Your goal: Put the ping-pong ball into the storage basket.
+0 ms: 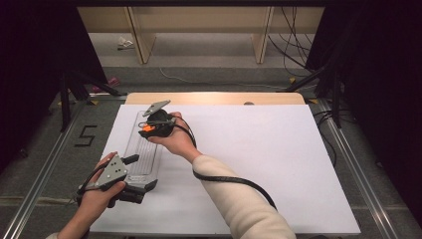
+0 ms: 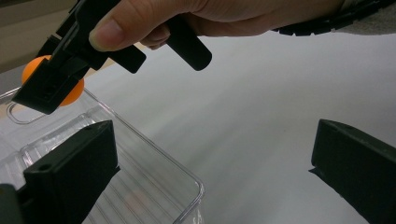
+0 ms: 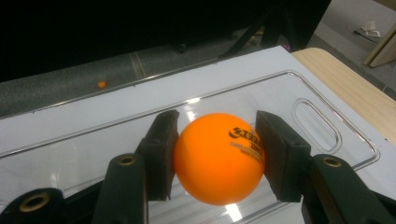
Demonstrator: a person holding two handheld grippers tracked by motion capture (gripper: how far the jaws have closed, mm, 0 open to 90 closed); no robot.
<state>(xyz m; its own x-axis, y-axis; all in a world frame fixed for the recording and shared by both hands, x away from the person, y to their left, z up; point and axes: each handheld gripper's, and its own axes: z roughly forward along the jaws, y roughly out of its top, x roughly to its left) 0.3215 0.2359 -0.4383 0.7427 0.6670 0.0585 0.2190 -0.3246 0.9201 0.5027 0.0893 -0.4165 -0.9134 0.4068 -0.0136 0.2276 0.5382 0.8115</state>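
Observation:
A clear plastic tray point(image 1: 144, 154) lies along the left side of the white sheet point(image 1: 259, 159). My right gripper point(image 1: 149, 127) hovers over the tray's far end, shut on an orange ball point(image 1: 146, 129). In the right gripper view the ball point(image 3: 217, 161), with black print on it, sits squeezed between both pads above the tray point(image 3: 317, 121). My left gripper point(image 1: 139, 174) is at the tray's near end, jaws wide apart. In the left gripper view its open jaws point(image 2: 210, 144) straddle the tray's corner point(image 2: 154, 172), and the ball point(image 2: 31, 69) shows at upper left in the other gripper.
The sheet's middle and right side are bare. A strip of wooden tabletop point(image 1: 214, 98) shows beyond its far edge. A small orange object point(image 3: 102, 84) lies on the grey floor past the table. A "5" point(image 1: 85, 135) is marked on the floor at left.

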